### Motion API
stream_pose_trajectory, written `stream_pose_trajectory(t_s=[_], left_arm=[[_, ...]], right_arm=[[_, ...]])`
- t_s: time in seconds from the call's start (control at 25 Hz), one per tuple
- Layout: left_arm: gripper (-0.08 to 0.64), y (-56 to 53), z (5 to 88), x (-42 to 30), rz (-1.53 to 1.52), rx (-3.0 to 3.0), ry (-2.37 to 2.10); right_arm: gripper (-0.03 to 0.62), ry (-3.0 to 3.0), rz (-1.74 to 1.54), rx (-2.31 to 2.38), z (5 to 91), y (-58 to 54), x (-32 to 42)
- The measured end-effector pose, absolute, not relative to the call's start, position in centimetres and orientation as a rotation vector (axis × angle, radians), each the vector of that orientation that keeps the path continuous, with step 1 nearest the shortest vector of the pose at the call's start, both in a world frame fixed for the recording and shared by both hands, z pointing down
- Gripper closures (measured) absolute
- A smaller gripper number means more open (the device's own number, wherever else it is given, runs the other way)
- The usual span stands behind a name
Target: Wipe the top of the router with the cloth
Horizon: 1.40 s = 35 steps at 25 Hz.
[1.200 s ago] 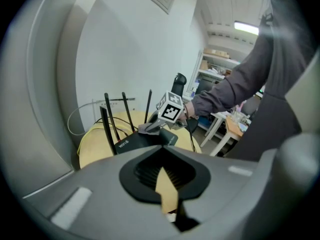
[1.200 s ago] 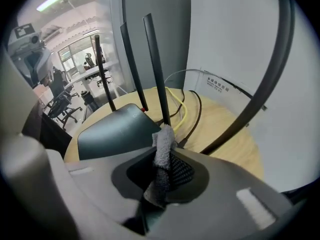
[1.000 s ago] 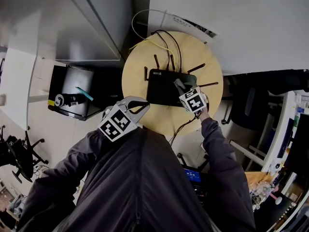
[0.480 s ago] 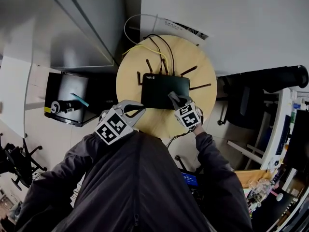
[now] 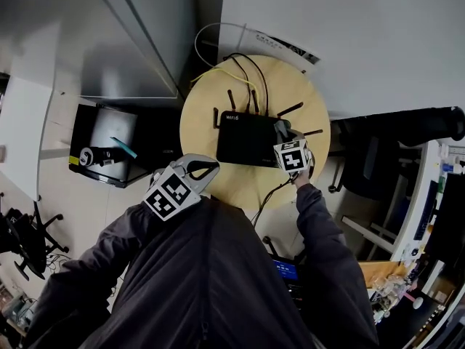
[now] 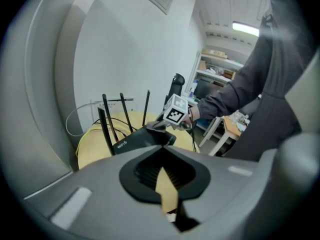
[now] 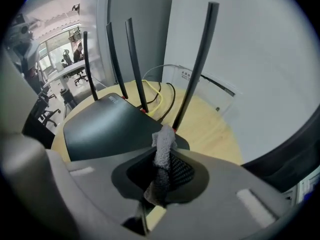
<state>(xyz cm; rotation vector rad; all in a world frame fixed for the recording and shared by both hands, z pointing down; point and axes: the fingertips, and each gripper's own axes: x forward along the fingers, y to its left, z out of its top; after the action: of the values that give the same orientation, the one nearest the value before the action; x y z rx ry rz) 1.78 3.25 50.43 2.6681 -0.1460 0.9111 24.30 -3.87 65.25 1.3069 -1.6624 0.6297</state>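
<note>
While the left gripper (image 5: 209, 169) keeps its place over the near-left rim of the round table (image 5: 211, 100), its jaws all but closed on nothing, with only a sliver of tabletop showing between them, the work goes on further right. The black router (image 5: 245, 138) lies in the middle of the table, its antennas standing along the back edge and cables trailing off behind. The right gripper (image 5: 282, 131) is clamped on a bunched grey cloth (image 7: 163, 149). Half a second ago that cloth sat at the router's near-right corner; now it has slid up the right end and appears to press on the top by the base of the rightmost antenna (image 7: 197, 64). I judge this a wiping stroke along the right margin. The broad left part round the white lettering probably still needs a pass, so the task seems partway through. That antenna stands close enough to snag the cloth.
</note>
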Motion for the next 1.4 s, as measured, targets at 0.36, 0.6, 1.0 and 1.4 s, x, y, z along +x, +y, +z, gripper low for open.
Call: stream_pose_trajectory(t_s=[0.36,0.6,1.0,1.4], left_arm=[[0.560,3.3,50.6,2.1,0.907,2.672,-0.116],[0.560,3.3,50.7,2.5,0.921,2.676,-0.092],[0.560,3.8,50.7,2.7,0.955,2.663,-0.152],[0.560,4.4,50.7,2.2,0.968,2.633,-0.230]], right_arm=[[0.554,-1.707,0.685,1.166,65.0,3.6,22.0],[0.555,-1.752,0.698,1.157,65.1,6.8,20.5],[0.554,-1.672,0.459,1.000,66.6,2.1,29.7],[0.555,-1.694,0.168,0.573,69.4,4.3,26.6]])
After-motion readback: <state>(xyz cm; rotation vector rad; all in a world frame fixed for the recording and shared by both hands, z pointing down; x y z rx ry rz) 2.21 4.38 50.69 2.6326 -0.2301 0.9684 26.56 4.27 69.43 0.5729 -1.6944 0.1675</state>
